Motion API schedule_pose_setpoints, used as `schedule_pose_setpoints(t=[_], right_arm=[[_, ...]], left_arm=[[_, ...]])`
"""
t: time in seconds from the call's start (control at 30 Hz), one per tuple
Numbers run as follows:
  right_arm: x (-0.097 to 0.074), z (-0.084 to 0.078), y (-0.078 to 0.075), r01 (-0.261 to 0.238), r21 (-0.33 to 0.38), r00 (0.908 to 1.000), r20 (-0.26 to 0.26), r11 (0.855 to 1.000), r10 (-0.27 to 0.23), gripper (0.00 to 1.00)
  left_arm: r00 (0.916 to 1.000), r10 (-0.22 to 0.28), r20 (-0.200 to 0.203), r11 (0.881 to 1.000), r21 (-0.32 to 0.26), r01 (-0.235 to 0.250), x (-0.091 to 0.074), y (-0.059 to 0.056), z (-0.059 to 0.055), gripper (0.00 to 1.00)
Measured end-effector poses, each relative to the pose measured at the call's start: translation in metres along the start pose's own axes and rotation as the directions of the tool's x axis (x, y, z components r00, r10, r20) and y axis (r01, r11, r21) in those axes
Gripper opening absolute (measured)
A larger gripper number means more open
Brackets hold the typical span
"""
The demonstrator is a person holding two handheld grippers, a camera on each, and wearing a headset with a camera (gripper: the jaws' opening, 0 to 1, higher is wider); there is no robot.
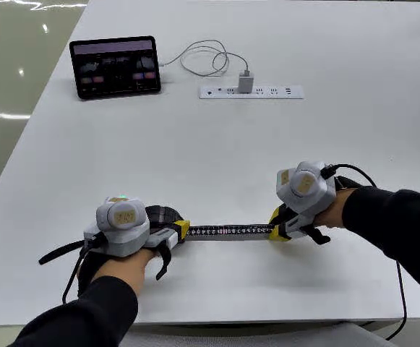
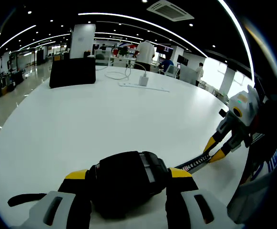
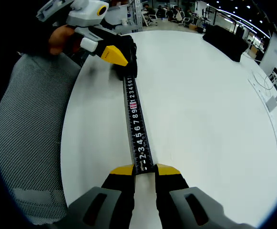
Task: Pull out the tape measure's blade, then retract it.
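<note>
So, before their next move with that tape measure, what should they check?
1. Case held: the left gripper is clamped around the black tape measure case: ok.
2. Tip held: the right gripper pinches the end of the blade: ok.
3. Blade shape: it lies straight and flat on the white table, with no kink: ok.
4. Surroundings: the tablet and power strip sit far from the blade: ok.
5. Blade lock released: cannot tell.
</note>
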State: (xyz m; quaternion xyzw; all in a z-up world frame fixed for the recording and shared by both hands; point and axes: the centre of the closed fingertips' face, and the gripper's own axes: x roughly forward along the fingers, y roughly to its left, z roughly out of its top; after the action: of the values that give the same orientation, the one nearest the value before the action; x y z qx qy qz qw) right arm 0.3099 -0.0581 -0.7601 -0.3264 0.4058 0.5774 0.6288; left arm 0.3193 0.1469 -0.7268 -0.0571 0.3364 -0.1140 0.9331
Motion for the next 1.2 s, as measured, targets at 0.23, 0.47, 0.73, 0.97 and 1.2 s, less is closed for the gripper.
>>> schedule_pose_setpoints(t=[0.23, 0.47, 0.73, 0.97, 1.2], right_arm=[[0.002, 0.004, 0.001, 0.001, 0.009, 0.9999, 0.011, 1.000, -0.001, 0.11], [0.004, 0.008, 0.003, 0.006, 0.002, 0.9999, 0.012, 1.000, -0.006, 0.11], [0.006, 0.011, 0.003, 0.010, -0.004, 0.9999, 0.010, 1.000, -0.010, 0.11], [0.009, 0.014, 0.005, 0.012, -0.007, 0.9999, 0.010, 1.000, -0.012, 0.11], [0.011, 0.019, 0.007, 0.013, -0.010, 0.9998, 0.015, 1.000, -0.012, 0.11]], left_arm=[[1.0000, 0.000, -0.001, 1.000, -0.001, 0.000, 0.000, 0.000, 0.000, 0.59], [1.0000, -0.001, -0.001, 1.000, -0.001, 0.001, 0.000, 0.000, 0.000, 0.59], [1.0000, -0.001, -0.002, 1.000, -0.001, 0.001, 0.000, 0.000, 0.000, 0.59], [1.0000, -0.001, 0.000, 1.000, -0.002, 0.001, 0.000, 0.000, 0.000, 0.59], [1.0000, -0.002, -0.001, 1.000, 0.000, 0.002, -0.001, 0.000, 0.000, 0.59]])
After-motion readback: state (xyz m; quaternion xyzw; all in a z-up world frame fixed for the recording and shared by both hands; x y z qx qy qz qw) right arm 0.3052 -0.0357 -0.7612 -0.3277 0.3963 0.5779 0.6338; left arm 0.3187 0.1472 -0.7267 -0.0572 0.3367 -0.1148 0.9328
